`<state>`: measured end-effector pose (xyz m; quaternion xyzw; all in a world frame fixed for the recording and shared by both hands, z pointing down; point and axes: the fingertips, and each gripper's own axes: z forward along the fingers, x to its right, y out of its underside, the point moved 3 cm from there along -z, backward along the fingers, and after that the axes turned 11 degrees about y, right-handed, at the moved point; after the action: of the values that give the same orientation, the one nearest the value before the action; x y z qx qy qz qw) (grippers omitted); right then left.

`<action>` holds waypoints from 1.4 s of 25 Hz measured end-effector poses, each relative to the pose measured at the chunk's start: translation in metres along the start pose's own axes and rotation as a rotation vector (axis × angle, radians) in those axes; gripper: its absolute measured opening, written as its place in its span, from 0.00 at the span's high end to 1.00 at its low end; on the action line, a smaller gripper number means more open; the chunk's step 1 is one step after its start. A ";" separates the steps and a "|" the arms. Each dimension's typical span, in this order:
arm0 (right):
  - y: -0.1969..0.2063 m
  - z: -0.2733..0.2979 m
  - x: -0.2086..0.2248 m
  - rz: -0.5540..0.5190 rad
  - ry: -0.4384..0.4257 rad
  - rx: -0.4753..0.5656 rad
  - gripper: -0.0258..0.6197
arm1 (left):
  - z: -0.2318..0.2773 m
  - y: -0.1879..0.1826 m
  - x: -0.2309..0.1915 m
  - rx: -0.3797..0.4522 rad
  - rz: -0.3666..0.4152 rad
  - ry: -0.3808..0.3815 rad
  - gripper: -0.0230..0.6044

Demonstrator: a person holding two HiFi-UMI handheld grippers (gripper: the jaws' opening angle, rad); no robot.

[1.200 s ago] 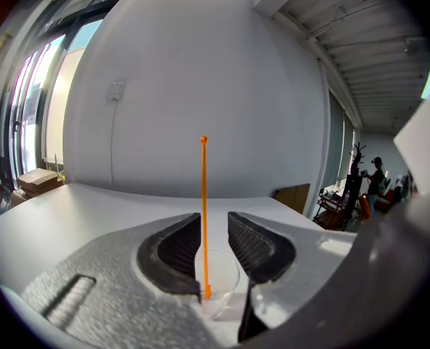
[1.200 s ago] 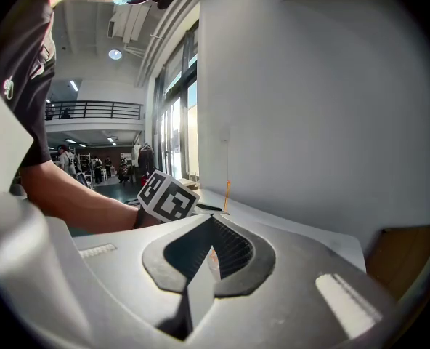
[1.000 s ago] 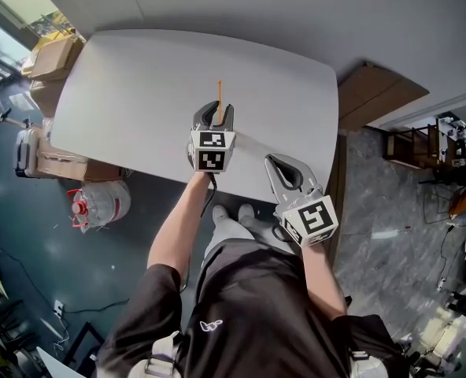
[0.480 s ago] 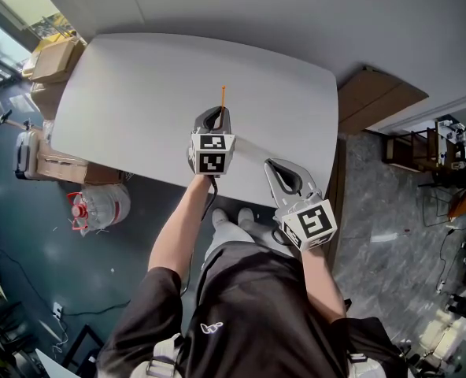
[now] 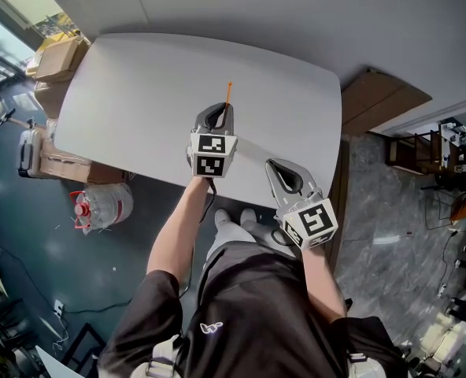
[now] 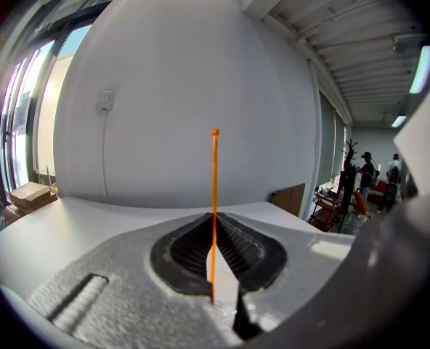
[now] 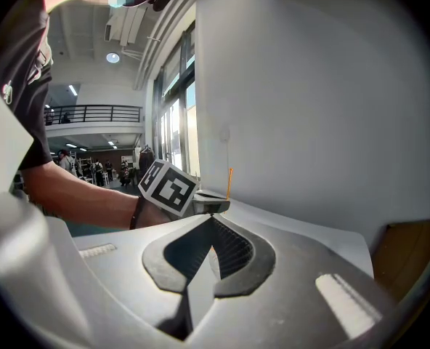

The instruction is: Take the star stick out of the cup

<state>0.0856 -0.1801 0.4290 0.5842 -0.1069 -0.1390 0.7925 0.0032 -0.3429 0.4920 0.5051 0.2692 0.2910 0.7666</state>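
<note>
Left gripper (image 5: 218,113) jaws have just been closing and now clench the orange stick (image 6: 214,184), which points to 12 o'clock. Cup not visible. Grasp made, pull-out looks next. Right gripper (image 5: 283,167) at 4 o'clock, pinched together, empty.

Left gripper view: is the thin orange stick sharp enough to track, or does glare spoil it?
Left gripper view: thin orange stick sharp against the white wall; bright windows wash out the left edge; fisheye bends the borders. Head view: stick tiny, unblurred.

Left tool (image 5: 220,110) just clamped stick (image 5: 227,93); right tool (image 5: 274,164) closed.
</note>
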 end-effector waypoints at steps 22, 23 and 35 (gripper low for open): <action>-0.008 0.025 -0.005 0.060 -0.097 0.016 0.95 | -0.077 -0.056 0.006 0.173 -0.018 0.030 0.94; -0.009 0.026 -0.005 0.060 -0.099 0.019 0.95 | -0.080 -0.057 0.006 0.179 -0.018 0.029 0.94; -0.019 0.034 -0.008 0.028 -0.133 0.044 0.95 | -0.132 -0.074 0.023 0.272 -0.067 -0.014 0.94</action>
<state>0.0647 -0.2129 0.4208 0.5895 -0.1706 -0.1640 0.7723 -0.0614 -0.2680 0.3750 0.5973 0.3174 0.2225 0.7021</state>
